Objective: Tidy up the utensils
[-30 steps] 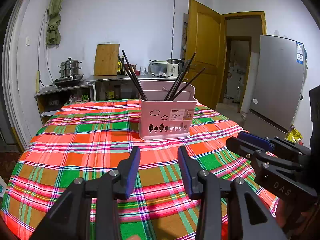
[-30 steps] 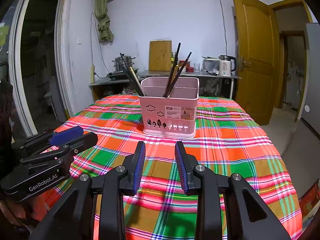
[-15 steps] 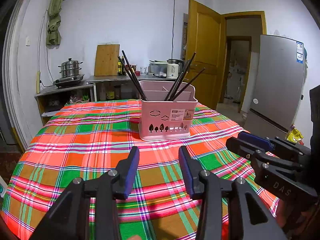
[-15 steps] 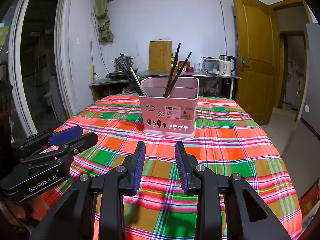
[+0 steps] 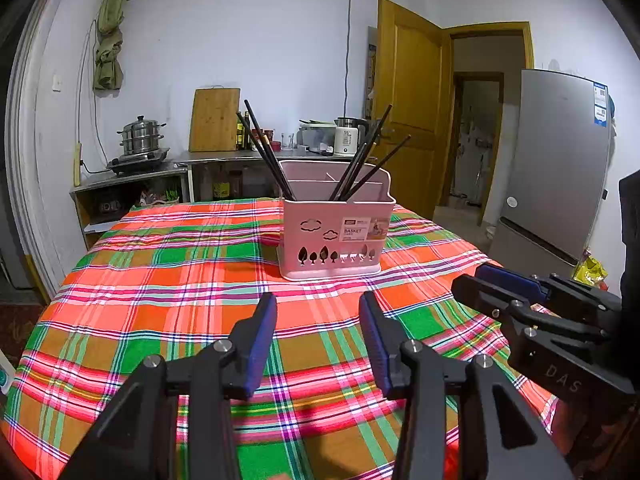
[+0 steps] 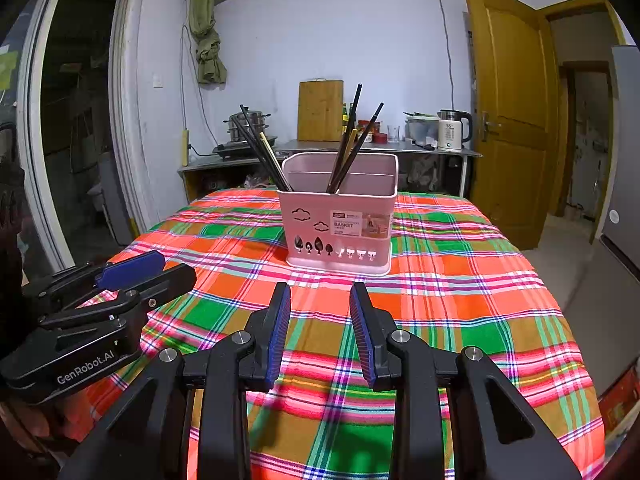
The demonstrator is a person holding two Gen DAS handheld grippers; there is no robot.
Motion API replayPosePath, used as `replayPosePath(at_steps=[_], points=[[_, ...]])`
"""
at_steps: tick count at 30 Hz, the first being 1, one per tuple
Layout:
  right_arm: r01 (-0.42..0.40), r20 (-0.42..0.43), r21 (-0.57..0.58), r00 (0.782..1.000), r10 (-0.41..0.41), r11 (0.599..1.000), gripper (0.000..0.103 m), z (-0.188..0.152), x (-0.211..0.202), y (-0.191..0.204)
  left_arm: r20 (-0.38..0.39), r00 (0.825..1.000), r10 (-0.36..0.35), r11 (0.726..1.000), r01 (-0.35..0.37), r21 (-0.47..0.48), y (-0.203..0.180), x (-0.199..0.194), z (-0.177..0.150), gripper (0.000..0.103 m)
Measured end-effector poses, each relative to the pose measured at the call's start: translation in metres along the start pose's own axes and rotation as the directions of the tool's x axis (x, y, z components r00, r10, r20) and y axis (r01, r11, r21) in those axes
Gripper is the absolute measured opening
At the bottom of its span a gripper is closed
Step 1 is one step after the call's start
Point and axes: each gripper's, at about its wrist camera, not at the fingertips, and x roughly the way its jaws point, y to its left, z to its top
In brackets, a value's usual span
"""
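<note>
A pink utensil basket [image 5: 334,236] stands upright on the plaid tablecloth [image 5: 180,280], also in the right wrist view [image 6: 340,226]. Several dark chopsticks [image 5: 266,152] lean out of its left side and several more [image 5: 366,164] out of its middle; they show too in the right wrist view [image 6: 260,148]. My left gripper [image 5: 318,308] is open and empty, short of the basket. My right gripper [image 6: 320,298] is open and empty, also short of the basket. Each gripper shows in the other's view, the right [image 5: 532,312] and the left [image 6: 108,300].
The table's edges fall away at left, right and near side. Behind it stand a counter [image 5: 240,158] with a steamer pot [image 5: 141,136], a cutting board [image 5: 214,120] and a kettle [image 5: 348,140]. A fridge [image 5: 556,168] and a wooden door [image 5: 408,108] are at right.
The left wrist view has drifted very slightly. Both grippers stay open and the basket has not moved.
</note>
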Motion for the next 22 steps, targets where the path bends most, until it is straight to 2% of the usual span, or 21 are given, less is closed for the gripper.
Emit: replayPosePath(at_steps=[13, 17, 22], points=[[0.001, -0.006, -0.001, 1.000, -0.001, 1.000, 0.031, -0.0024, 0.0024, 0.0017, 0.005, 1.000, 0.023, 1.000, -0.023, 0.001, -0.0037, 0.0006, -0.0039, 0.045], [0.002, -0.009, 0.001, 1.000, -0.002, 1.000, 0.031, -0.0038, 0.0027, 0.0007, -0.002, 1.000, 0.021, 1.000, -0.021, -0.004, -0.0043, 0.0029, -0.0045, 0.052], [0.001, -0.009, 0.001, 1.000, -0.001, 1.000, 0.031, -0.0037, 0.0031, -0.0001, -0.006, 1.000, 0.015, 1.000, -0.015, -0.013, -0.0043, 0.0042, -0.0043, 0.052]])
